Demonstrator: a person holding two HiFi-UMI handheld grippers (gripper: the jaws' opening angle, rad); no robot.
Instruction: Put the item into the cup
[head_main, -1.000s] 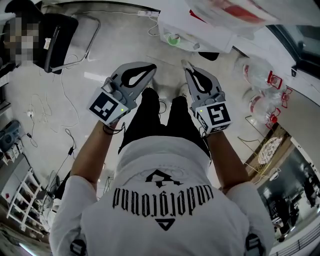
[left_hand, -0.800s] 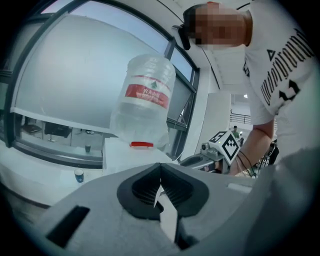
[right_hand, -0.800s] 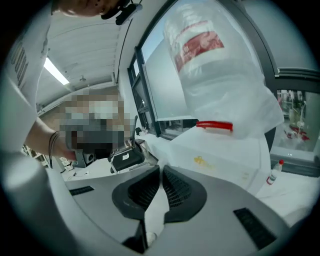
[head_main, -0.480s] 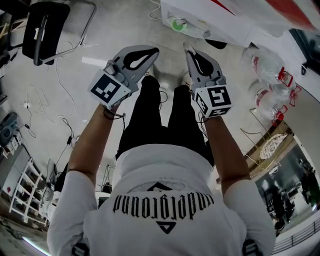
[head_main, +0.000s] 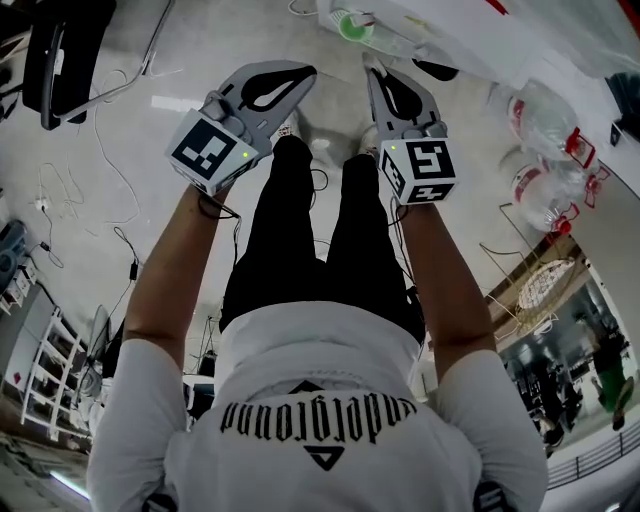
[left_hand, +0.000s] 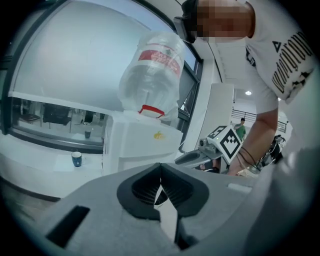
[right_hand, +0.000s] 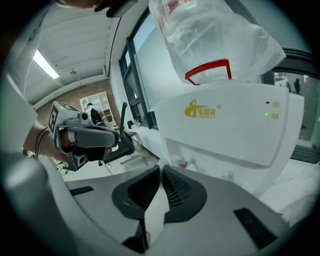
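Both grippers are held out over the person's black trousers (head_main: 300, 250) and the floor. My left gripper (head_main: 305, 72) is shut with nothing between its jaws; its tips also meet in its own view (left_hand: 160, 169). My right gripper (head_main: 370, 66) is likewise shut and empty, seen again at close range (right_hand: 161, 170). Each gripper shows in the other's view: the right gripper (left_hand: 200, 156) and the left gripper (right_hand: 92, 136). A small blue cup (left_hand: 76, 159) stands far off on a white ledge. A round green thing (head_main: 350, 22) sits on the white unit ahead; what it is I cannot tell.
A white water dispenser (right_hand: 225, 130) with a clear upturned bottle (right_hand: 215, 35) stands close in front. Clear water bottles with red handles (head_main: 545, 110) lie at the right. A black chair (head_main: 60, 50) is at the upper left. Cables (head_main: 110, 240) trail over the floor.
Both grippers have sunk together toward the floor, side by side, jaws still shut. The view has tilted with them, so the chair and dispenser slid toward the picture's top.
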